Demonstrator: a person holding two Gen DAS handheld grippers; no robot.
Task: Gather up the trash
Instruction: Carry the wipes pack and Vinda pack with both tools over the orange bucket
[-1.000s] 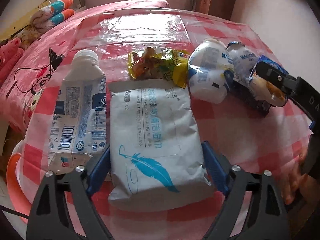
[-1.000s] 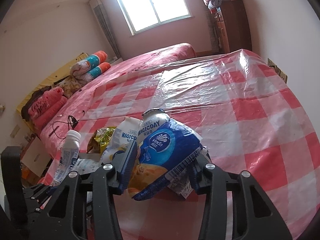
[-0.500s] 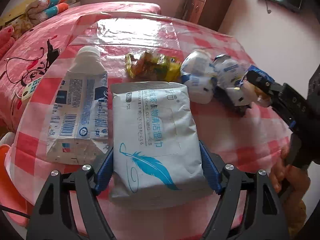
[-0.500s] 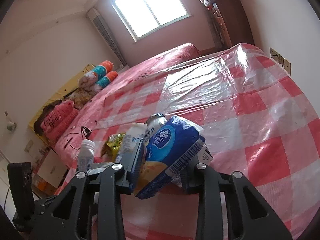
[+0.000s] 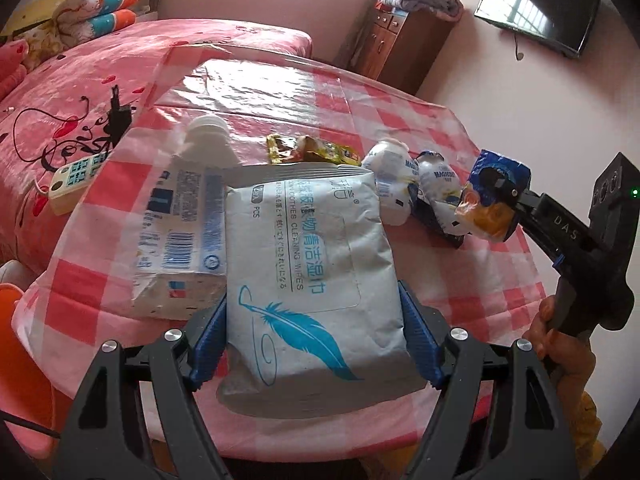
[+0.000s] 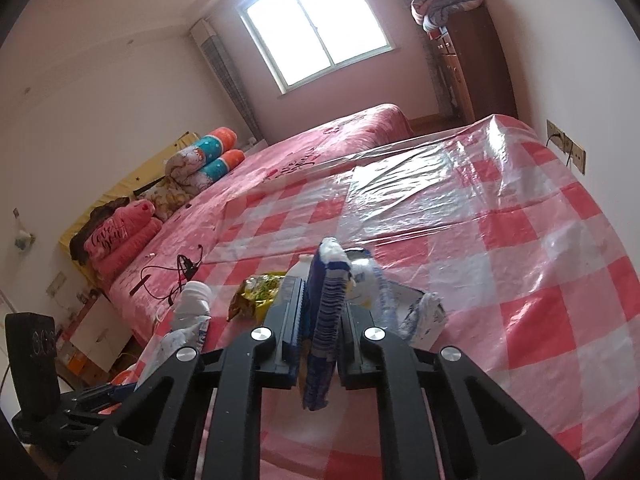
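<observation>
My left gripper (image 5: 312,336) is shut on a grey wet-wipes pack (image 5: 316,280) with a blue feather print and holds it lifted above the checked table (image 5: 492,292). My right gripper (image 6: 320,320) is shut on a blue and yellow tissue packet (image 6: 324,332), squeezed flat and lifted; it also shows in the left wrist view (image 5: 492,200). On the table lie a flattened white milk carton (image 5: 188,216), a yellow snack wrapper (image 5: 308,150) and two small white bottles (image 5: 416,188).
A bed (image 5: 80,92) with pink covers, a remote (image 5: 76,176) and a black cable (image 5: 116,116) stands left of the table. An orange chair (image 5: 20,360) is at the lower left. A wooden cabinet (image 5: 400,48) stands behind.
Both grippers have risen, lifting the wipes pack and the tissue packet off the table. The right gripper has squeezed tighter, flattening the packet.
</observation>
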